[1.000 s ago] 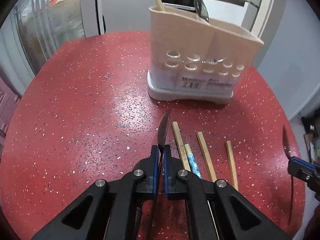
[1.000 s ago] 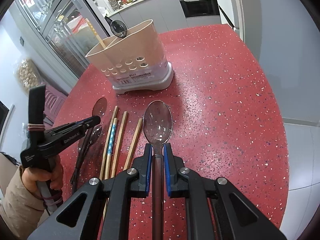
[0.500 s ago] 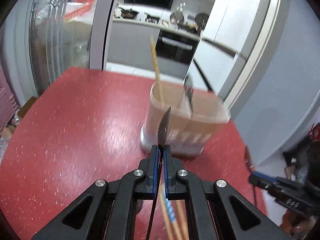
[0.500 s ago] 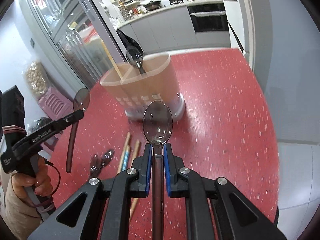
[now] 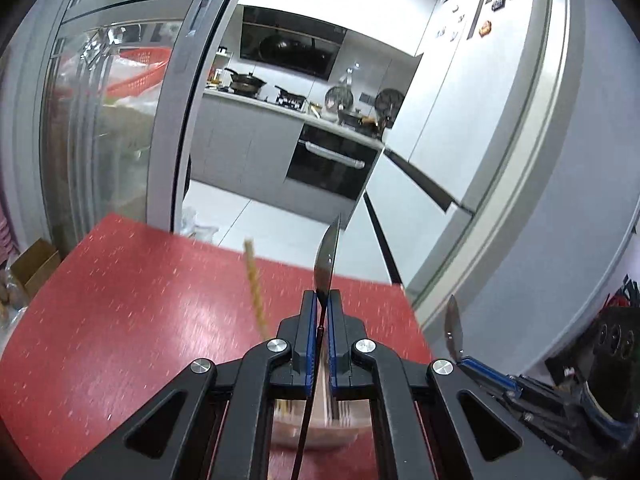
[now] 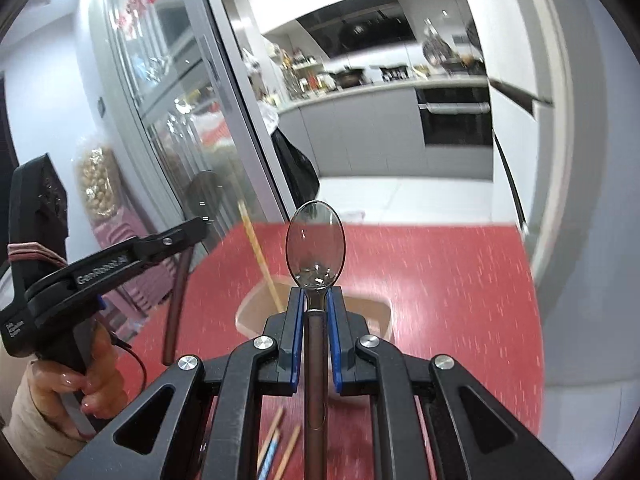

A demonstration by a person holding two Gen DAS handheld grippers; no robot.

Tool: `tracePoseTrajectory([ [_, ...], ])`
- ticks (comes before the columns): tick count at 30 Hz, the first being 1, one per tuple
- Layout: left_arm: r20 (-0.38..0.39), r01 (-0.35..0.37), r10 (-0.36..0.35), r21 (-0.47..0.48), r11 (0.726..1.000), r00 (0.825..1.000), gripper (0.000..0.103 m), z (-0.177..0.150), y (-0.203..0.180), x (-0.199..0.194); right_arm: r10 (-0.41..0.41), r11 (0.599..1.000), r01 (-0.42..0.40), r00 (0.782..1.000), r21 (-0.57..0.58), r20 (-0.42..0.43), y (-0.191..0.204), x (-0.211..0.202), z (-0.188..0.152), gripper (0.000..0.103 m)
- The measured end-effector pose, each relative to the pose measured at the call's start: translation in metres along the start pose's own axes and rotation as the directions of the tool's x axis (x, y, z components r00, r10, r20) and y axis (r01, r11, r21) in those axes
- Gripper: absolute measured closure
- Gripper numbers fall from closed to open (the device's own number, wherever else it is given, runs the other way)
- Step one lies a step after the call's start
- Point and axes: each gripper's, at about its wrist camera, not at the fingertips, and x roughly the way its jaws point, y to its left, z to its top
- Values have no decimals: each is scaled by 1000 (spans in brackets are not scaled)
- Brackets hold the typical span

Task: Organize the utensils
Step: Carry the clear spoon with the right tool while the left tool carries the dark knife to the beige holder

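Note:
My left gripper (image 5: 321, 304) is shut on a dark-handled spoon (image 5: 327, 258), bowl edge-on and pointing up, held high above the red table (image 5: 120, 304). My right gripper (image 6: 314, 304) is shut on another spoon (image 6: 315, 246), bowl up, facing the camera. The beige utensil holder (image 6: 376, 312) sits below and just beyond the right gripper, with one chopstick (image 6: 260, 260) standing in it. In the left wrist view the holder (image 5: 316, 434) is mostly hidden under the fingers. The left gripper with its spoon also shows in the right wrist view (image 6: 188, 236).
Several loose chopsticks (image 6: 280, 440) lie on the table below the right gripper. A glass sliding door (image 6: 168, 120) stands to the left. The table's far edge (image 5: 280, 260) gives onto the kitchen floor. A grey wall (image 5: 560, 200) is at the right.
Both grippers have risen and tilted up with their spoons. The holder has dropped from the middle of both views to beneath the fingers.

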Motion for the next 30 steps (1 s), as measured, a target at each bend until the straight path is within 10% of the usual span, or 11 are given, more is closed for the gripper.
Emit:
tracePoseTrajectory([
  [13,102,13,-8,-51,999,995,73,20,1,65,0,1000,-2,995,25,97,-22,72,27,90],
  [30,18,-129,128,60,990,992,73,-36,0,62,-74,989,80,996,-127,51,-12,95,-21,90],
])
